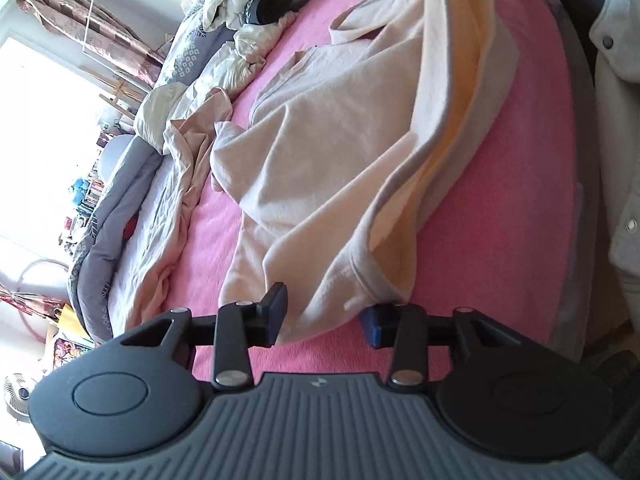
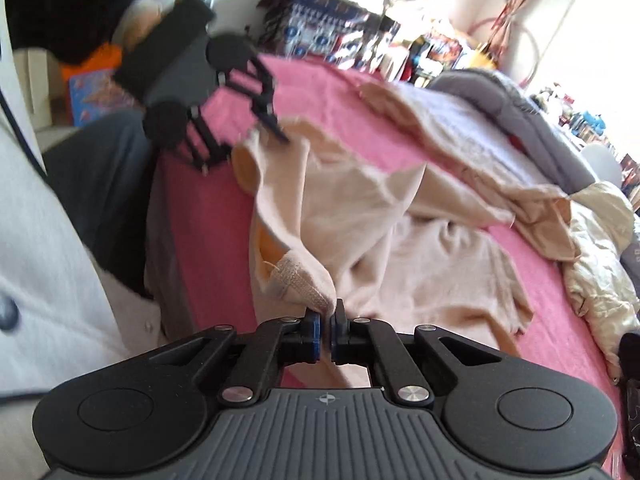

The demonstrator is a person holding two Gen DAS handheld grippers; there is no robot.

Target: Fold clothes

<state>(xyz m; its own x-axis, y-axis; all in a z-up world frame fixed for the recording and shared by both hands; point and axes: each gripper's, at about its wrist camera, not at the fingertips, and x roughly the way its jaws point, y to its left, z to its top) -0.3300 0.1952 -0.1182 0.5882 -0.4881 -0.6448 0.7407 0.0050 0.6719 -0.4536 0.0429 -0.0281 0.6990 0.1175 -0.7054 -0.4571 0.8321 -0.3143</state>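
Observation:
A cream sweatshirt (image 1: 320, 140) lies partly lifted on the pink bed cover (image 1: 500, 200). My left gripper (image 1: 324, 316) is open, its jaws on either side of the garment's hem edge, which hangs between them. In the right wrist view my right gripper (image 2: 327, 328) is shut on a ribbed cuff or hem corner of the sweatshirt (image 2: 360, 208) and holds it up. The left gripper (image 2: 264, 120) shows there at the far end of the garment, blurred.
A second beige garment (image 1: 180, 184) and crumpled grey and cream bedding (image 1: 120, 208) lie along the far side of the bed. Shelves with clutter (image 2: 340, 36) stand beyond the bed. The person's white jacket (image 2: 48, 240) is at the near side.

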